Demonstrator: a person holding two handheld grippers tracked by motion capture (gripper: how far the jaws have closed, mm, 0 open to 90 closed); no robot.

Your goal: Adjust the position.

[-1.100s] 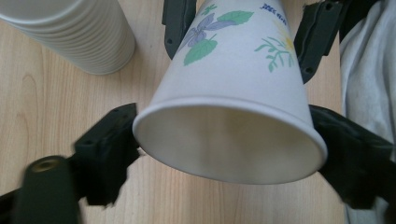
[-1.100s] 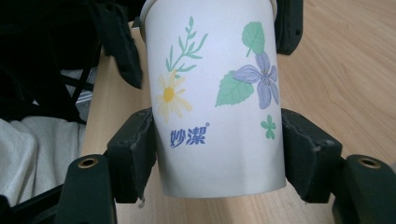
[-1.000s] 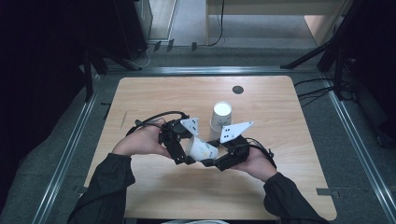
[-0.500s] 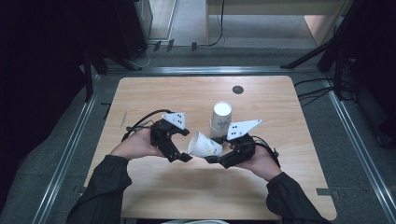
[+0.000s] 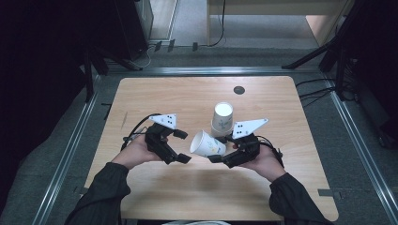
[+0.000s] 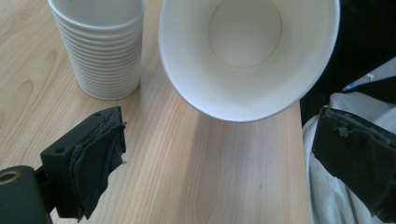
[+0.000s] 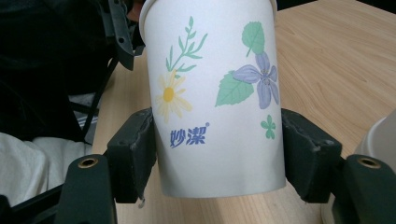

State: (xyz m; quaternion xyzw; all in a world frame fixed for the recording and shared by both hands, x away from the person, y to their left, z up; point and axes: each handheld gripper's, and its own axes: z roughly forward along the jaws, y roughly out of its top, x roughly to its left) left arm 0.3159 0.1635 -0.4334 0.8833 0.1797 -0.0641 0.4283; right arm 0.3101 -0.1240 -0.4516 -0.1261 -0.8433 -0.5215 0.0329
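Near the front of the wooden tabletop [image 5: 155, 93], the right claw [image 5: 220, 152] grips a flowered paper cup [image 5: 208, 144] by its lower body, tipped on its side with the mouth facing the left claw [image 5: 184, 146]. That claw's jaws have just been opening; they stand released, nothing between them. Just behind stands an upside-down stack of paper cups [image 5: 221, 119].

On the wooden table [image 5: 155, 93] the right tongs [image 5: 219, 156] clamp a single paper cup [image 5: 207, 144] tipped on its side, mouth toward the left tongs [image 5: 183, 146]. The left tongs stand open just beside its rim, apart from it. A cup stack [image 5: 221, 119] stands upright just behind.
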